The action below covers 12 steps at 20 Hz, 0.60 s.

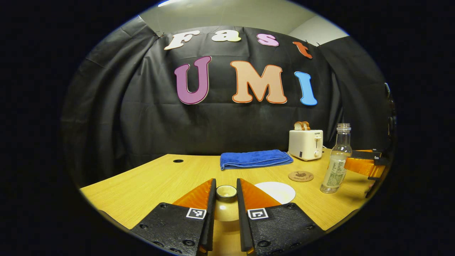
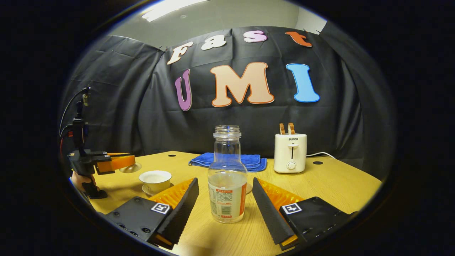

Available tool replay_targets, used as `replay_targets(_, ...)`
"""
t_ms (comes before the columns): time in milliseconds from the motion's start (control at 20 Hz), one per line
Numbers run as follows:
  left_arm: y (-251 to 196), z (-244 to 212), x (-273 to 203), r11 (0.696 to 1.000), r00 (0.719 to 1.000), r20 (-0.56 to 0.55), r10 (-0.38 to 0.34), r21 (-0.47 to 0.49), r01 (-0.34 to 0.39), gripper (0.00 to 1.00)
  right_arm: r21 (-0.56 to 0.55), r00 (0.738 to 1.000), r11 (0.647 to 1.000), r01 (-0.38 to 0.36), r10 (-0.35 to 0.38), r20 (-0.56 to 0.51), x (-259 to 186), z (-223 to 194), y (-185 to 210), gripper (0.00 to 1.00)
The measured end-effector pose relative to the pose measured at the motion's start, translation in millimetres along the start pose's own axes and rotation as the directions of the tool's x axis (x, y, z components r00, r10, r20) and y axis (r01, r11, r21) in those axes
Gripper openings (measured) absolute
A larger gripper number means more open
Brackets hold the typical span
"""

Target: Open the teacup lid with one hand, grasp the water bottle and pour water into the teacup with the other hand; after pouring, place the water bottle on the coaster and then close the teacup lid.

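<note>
Left gripper (image 1: 226, 199) clamps the teacup lid (image 1: 226, 204) by its knob, lifted off beside the open teacup (image 2: 155, 180). Right gripper (image 2: 224, 202) is spread wide, the uncapped water bottle (image 2: 227, 185) standing between its fingers, no contact. Risk: closing off-centre could tip the bottle and spill it. Coaster (image 1: 300, 176) waits further back, before the toaster (image 1: 305, 144).
</note>
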<state>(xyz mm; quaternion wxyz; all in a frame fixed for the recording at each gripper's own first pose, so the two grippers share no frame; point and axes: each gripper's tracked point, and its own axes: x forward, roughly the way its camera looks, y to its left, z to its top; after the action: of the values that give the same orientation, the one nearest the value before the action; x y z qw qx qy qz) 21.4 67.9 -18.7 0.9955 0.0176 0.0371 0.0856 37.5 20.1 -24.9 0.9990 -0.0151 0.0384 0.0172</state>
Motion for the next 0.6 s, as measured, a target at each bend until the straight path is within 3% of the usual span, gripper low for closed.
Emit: replay_targets(600, 27.5, -0.7, -4.6, 1.0, 1.0, -0.001, 0.031, 0.001, -0.031, 0.28, -0.014, 0.99, 0.999, 0.041, -0.042, -0.133, 32.8, -22.2, -1.1, 0.94)
